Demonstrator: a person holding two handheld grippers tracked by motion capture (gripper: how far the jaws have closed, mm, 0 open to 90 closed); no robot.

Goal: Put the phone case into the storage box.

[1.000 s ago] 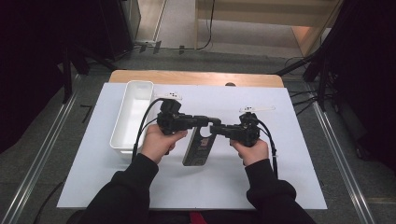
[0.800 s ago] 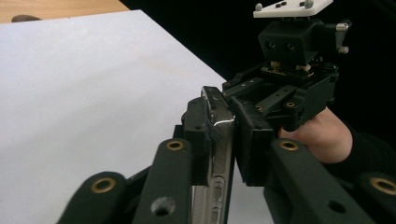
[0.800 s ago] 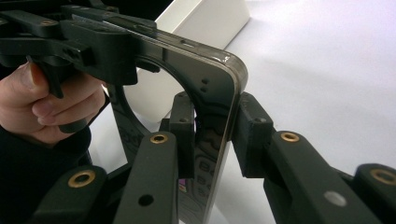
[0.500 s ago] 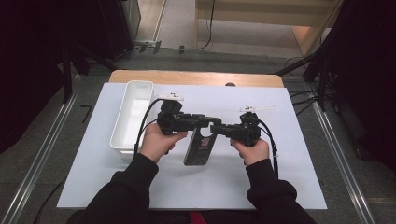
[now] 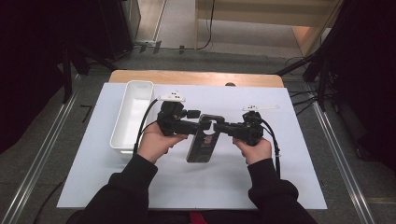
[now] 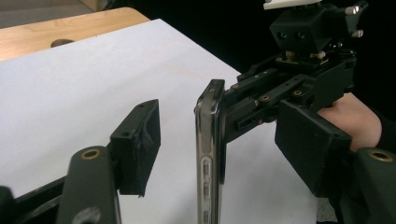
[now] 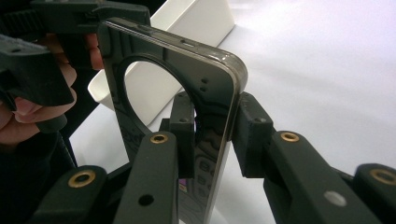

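1. Two grippers meet at one phone (image 5: 201,143), which stands on edge above the white sheet (image 5: 280,177), just right of the white bin (image 5: 133,114).
2. The right gripper (image 7: 212,128) clamps the phone's edge between its pads.
3. The left gripper (image 6: 219,140) has just been opening; its jaws now flank the phone without pressing it.

sleeves (image 5: 126,186): black | left gripper (image 5: 194,125): black, brass screws, white top plate, black cable
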